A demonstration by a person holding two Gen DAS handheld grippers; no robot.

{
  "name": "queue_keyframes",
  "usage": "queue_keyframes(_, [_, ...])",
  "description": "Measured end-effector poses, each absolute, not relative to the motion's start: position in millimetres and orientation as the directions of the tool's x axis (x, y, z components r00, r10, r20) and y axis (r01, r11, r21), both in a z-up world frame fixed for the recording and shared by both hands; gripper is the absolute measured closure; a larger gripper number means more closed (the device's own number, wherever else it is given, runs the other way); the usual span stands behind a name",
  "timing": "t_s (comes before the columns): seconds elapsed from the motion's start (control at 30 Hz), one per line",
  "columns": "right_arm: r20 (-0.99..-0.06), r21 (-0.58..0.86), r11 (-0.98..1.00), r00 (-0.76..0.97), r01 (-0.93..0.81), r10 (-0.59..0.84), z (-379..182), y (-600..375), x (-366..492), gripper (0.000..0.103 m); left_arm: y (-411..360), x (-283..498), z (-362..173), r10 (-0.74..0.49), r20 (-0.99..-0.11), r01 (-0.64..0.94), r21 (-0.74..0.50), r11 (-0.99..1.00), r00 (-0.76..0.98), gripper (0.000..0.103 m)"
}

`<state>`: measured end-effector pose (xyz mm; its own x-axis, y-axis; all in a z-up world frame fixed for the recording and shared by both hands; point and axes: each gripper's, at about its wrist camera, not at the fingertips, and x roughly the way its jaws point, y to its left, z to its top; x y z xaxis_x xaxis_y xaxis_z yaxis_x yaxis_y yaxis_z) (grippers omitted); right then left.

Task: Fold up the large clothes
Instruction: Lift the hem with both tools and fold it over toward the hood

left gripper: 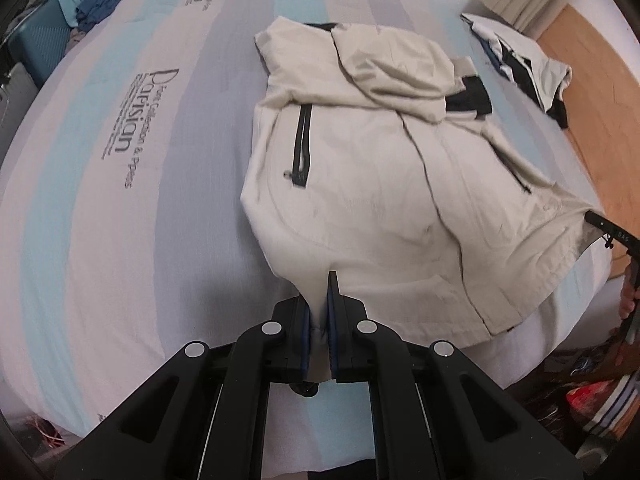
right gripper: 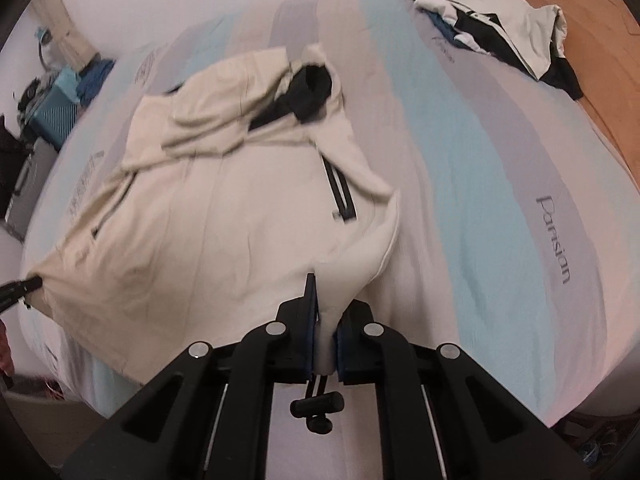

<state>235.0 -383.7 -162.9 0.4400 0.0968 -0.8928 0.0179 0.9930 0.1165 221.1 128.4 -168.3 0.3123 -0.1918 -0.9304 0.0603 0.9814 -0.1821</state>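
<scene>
A wide bed [left gripper: 120, 240] fills the room, its soft quilted cover banded in pale blue, grey and white stripes with printed lettering. Across it spreads a cream jacket [left gripper: 360, 168], smooth woven fabric creased in broad folds, with black zip pockets and black trim, its sleeves folded over the chest. A rumpled heap of white, black and blue clothes [right gripper: 512, 28] sits at the far corner, well apart. The left hand-held gripper [left gripper: 320, 320], matte black with blue pads, pinches one hem corner of the jacket; the right hand-held gripper [right gripper: 326, 332] pinches the other, the cloth drawn taut into peaks.
</scene>
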Motion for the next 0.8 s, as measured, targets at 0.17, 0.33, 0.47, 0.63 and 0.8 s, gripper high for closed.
queue_keyframes(0.17, [-0.878, 0.152, 0.988, 0.462, 0.011, 0.130, -155, -389, 268, 0.096, 130, 252, -153, -0.173, -0.930, 0.038, -0.170, 0.985, 0.324, 0.098])
queue_keyframes(0.33, [-0.869, 0.211, 0.977, 0.454, -0.017, 0.196, -156, -400, 313, 0.096, 131, 288, -142, -0.135, -0.933, -0.027, -0.152, 0.988, 0.333, 0.098])
queue_keyframes(0.47, [-0.863, 0.242, 0.968, 0.442, -0.061, 0.244, -151, -406, 355, 0.096, 126, 319, -137, -0.096, -0.939, -0.056, -0.121, 0.991, 0.331, 0.098])
queue_keyframes(0.63, [-0.857, 0.264, 0.958, 0.427, -0.114, 0.288, -147, -408, 407, 0.096, 120, 370, -130, -0.049, -0.930, -0.073, -0.081, 0.994, 0.363, 0.098])
queue_keyframes(0.8, [-0.847, 0.304, 0.945, 0.422, -0.118, 0.325, -152, -414, 466, 0.096, 133, 433, -139, -0.045, -0.923, -0.088, -0.085, 0.992, 0.383, 0.098])
